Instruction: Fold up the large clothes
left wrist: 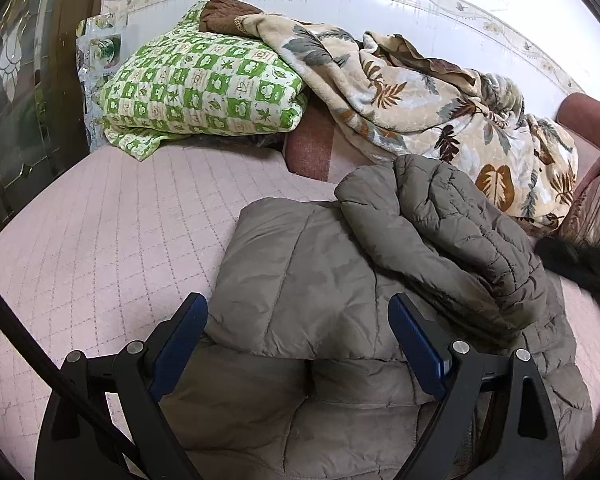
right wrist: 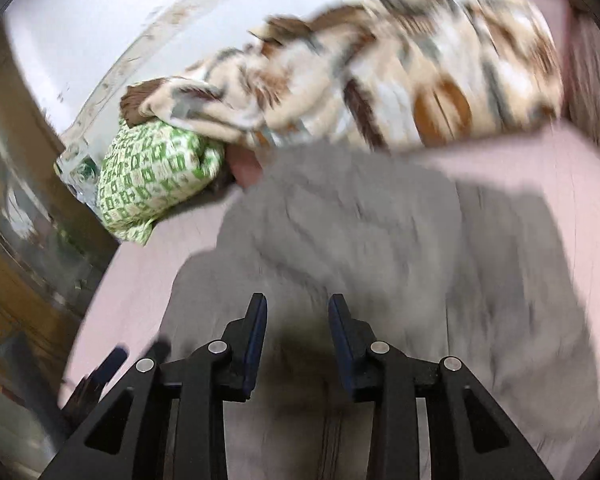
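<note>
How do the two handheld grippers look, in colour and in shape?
Both the left gripper and the right gripper have black angular linkage arms with round silver pivot pins and flat dark blue finger pads. No hands or sleeves show.

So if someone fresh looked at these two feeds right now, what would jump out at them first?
Probably the grey-brown puffer jacket, partly folded on the pink quilted bed cover, with the open left gripper poised over its near edge. Behind it, a leaf-print blanket lies heaped against the wall, next to a green-and-white checked quilt bundle. The right gripper view is motion-blurred, jaws apart above the jacket.
</note>
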